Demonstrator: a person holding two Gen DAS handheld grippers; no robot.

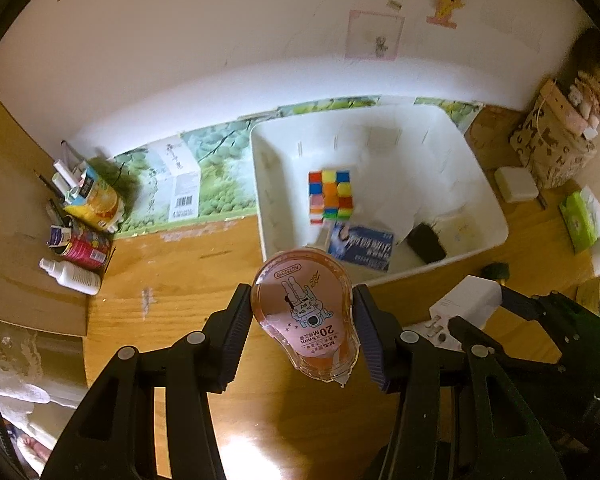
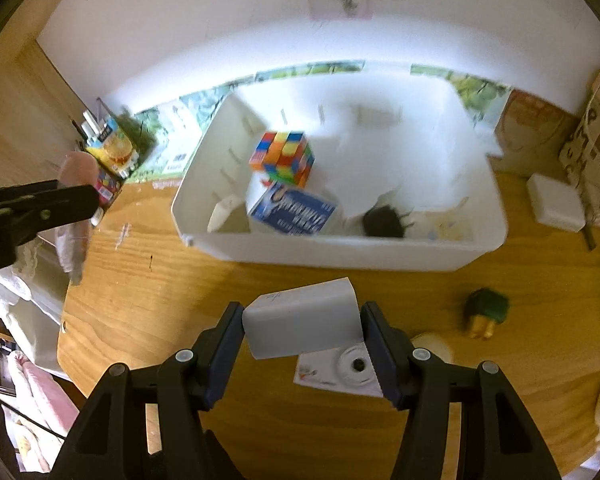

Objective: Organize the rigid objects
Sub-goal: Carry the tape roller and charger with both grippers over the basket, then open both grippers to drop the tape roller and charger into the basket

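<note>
My left gripper (image 1: 303, 312) is shut on an orange correction tape dispenser (image 1: 306, 316) and holds it above the wooden desk, just in front of the white bin (image 1: 260, 184). My right gripper (image 2: 303, 326) is shut on a white charger block (image 2: 302, 326), also above the desk in front of the bin (image 2: 340, 254). The bin holds a colourful puzzle cube (image 1: 331, 196) (image 2: 283, 157), a blue and white box (image 1: 360, 246) (image 2: 294, 210) and a black object (image 1: 426, 242) (image 2: 384, 222). The left gripper with the dispenser shows at the left of the right wrist view (image 2: 76, 196).
Bottles, cans and cartons (image 1: 84, 220) crowd the desk's left corner. A white case (image 1: 516, 184), a patterned bag (image 1: 552, 148) and a green tissue pack (image 1: 580, 220) lie right of the bin. A green and gold object (image 2: 486, 312) and a white round item on a card (image 2: 352, 366) lie near the front.
</note>
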